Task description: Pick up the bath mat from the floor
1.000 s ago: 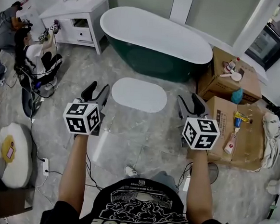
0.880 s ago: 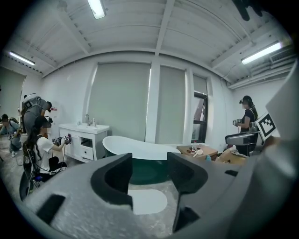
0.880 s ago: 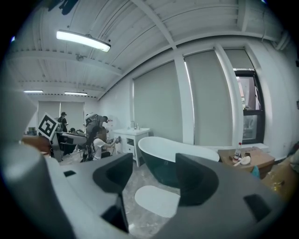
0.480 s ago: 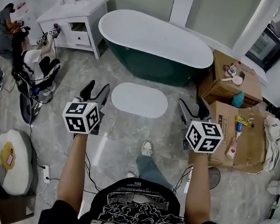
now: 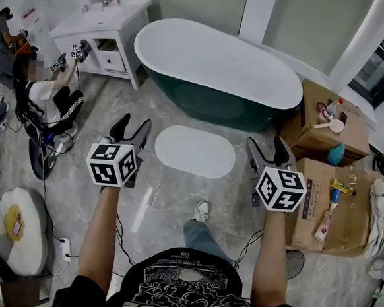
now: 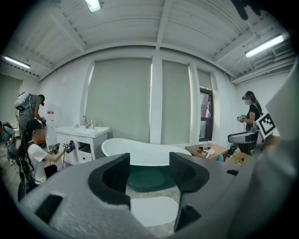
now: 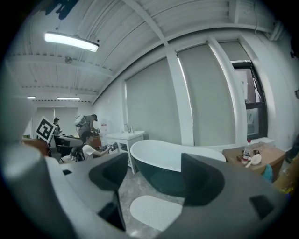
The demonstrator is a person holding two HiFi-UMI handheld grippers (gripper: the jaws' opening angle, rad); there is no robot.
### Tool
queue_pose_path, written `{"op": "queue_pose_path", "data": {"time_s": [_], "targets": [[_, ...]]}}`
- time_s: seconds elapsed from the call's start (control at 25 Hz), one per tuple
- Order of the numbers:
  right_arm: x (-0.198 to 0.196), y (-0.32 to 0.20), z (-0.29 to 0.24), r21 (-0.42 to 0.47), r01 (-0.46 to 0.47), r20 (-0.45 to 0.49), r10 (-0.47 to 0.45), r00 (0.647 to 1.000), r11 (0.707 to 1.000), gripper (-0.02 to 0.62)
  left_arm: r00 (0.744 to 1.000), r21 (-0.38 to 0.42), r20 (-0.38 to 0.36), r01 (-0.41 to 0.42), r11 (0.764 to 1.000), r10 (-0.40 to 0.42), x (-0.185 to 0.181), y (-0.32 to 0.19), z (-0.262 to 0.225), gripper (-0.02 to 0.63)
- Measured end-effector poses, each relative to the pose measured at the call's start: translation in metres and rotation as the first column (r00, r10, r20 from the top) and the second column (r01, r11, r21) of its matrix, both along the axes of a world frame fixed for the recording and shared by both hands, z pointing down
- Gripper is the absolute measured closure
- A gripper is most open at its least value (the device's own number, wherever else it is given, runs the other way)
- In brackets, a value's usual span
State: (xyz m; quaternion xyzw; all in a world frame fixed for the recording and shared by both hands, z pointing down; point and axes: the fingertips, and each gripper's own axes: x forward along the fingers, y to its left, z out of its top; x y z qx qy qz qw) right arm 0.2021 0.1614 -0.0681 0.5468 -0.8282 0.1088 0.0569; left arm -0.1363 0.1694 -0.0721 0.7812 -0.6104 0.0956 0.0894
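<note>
The bath mat (image 5: 194, 151), a white oval, lies flat on the grey floor in front of the bathtub. It also shows low in the left gripper view (image 6: 154, 210) and the right gripper view (image 7: 156, 212). My left gripper (image 5: 133, 126) hovers at the mat's left end, well above the floor. My right gripper (image 5: 266, 147) hovers at its right end, equally high. Both point roughly level toward the tub. The left gripper's (image 6: 149, 172) jaws and the right gripper's (image 7: 154, 175) jaws have just been opening. Both stand open with nothing between them.
A white and dark green bathtub (image 5: 219, 65) stands behind the mat. A white vanity (image 5: 109, 24) is at the back left, with a seated person (image 5: 44, 98) beside it. Cardboard boxes (image 5: 326, 127) with bottles fill the right. My shoe (image 5: 201, 211) is just short of the mat.
Both grippers have moved forward toward the mat and tub as the person stepped ahead. Both pairs of jaws stand wider apart than before.
</note>
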Motion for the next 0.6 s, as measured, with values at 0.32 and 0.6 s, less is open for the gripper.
{"op": "queue_pose_path", "data": {"time_s": [0.32,0.6], "targets": [[0.012,-0.122,-0.001,-0.02,-0.005,0.004,0.005,1.0,1.0,0.249,1.0,-0.028,0.015,0.003,1.0,-0.002,0.01,-0.12,0.003,0.327],[0.02,-0.189,0.002,-0.031,0.005,0.007,-0.005,1.0,0.999,0.247,1.0,-0.033,0.026,0.003,0.999,-0.002,0.019,-0.182,0.002,0.324]]}}
